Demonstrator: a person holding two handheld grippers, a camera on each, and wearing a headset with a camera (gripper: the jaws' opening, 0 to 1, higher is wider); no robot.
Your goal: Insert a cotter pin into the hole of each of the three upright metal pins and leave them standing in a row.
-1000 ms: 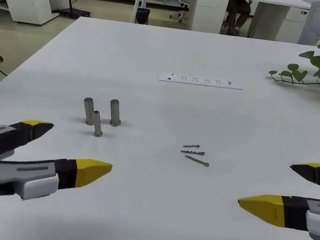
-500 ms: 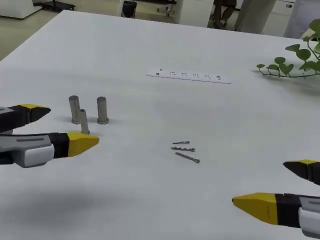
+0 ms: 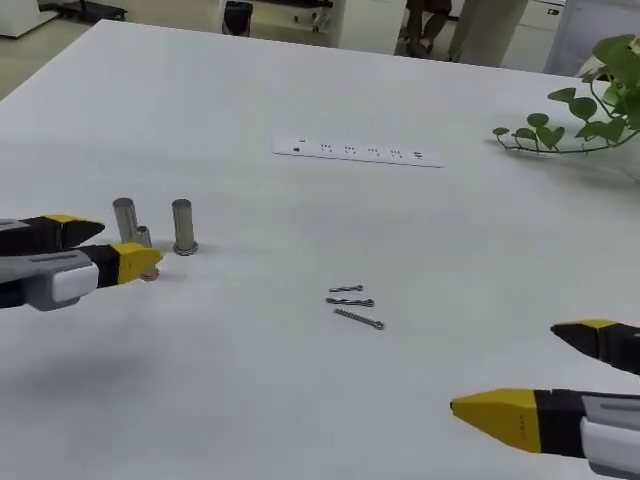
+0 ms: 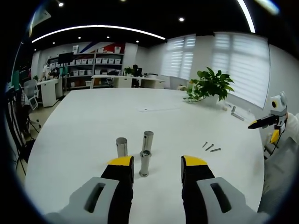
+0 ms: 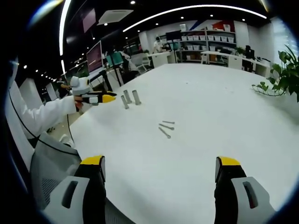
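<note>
**benchrat:** White worktop [image 3: 300,90], bright open office, desks and shelving way at the back. So where's the hardware sitting?

**pin_fiddler:** The three metal pins [image 3: 182,227] stand upright in a tight cluster on the left side. It's more a triangle than a row: two at the back, and the front metal pin [image 4: 145,163] nearest the person. The three cotter pins [image 3: 352,302] lie loose mid-worktop, side by side, well apart from the cluster.

**benchrat:** And the grippers?

**pin_fiddler:** The left gripper [image 3: 130,243] is spread wide with nothing in it, yellow tips right up at the cluster. In the left gripper view the front metal pin lines up with the gap between the jaws, just ahead of the tips. I honestly can't tell if anything touches. The right gripper [image 3: 503,367] is gaping too and holds nothing. It hangs over the near right part of the worktop, well short of the cotter pins.

**benchrat:** Anything else up there?

**pin_fiddler:** A white power strip [image 3: 357,152] lies flat beyond the cotter pins. A leafy green plant [image 3: 585,110] trails in at the far right.
</note>
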